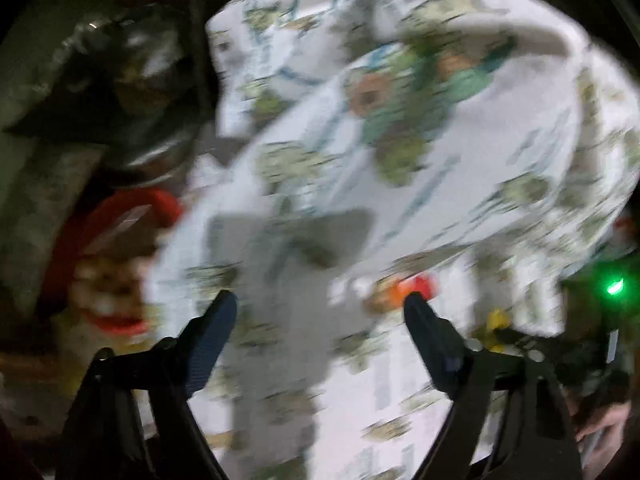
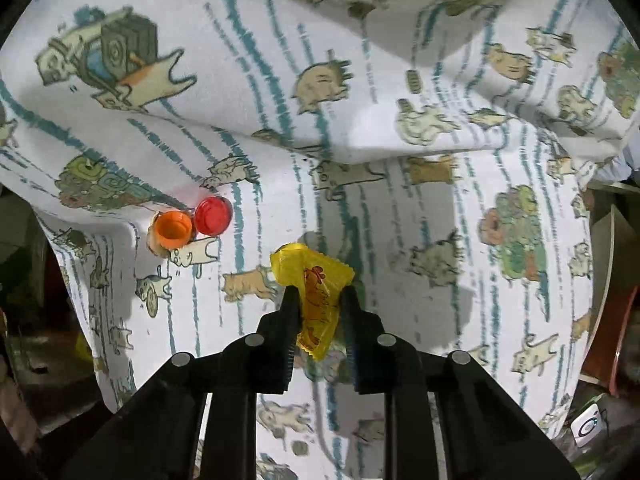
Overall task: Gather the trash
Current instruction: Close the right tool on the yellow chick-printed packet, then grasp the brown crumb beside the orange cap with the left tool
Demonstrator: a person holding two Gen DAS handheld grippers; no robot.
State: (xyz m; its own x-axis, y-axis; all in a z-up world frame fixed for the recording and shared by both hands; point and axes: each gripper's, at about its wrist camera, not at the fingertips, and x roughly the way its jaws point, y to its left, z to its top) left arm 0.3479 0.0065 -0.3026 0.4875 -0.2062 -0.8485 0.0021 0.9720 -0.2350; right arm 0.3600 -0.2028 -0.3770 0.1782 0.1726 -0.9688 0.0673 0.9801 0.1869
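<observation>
My right gripper (image 2: 319, 292) is shut on a yellow wrapper (image 2: 316, 300) with a red chicken print, held just over a white cloth with cartoon animals (image 2: 400, 240). An orange cap (image 2: 173, 231) and a red cap (image 2: 213, 215) lie side by side on the cloth, to the left of the wrapper. My left gripper (image 1: 320, 304) is open and empty above the same cloth (image 1: 400, 160); its view is blurred. The orange cap (image 1: 400, 290) and red cap (image 1: 424, 283) show just beyond its right finger. A bit of the yellow wrapper (image 1: 498, 318) shows at the right.
A dark bag-lined bin (image 1: 120, 92) stands at the left past the cloth's edge. A red-rimmed object (image 1: 116, 216) sits below it. The other gripper with a green light (image 1: 612, 288) is at the right. Dark clutter surrounds the cloth in both views.
</observation>
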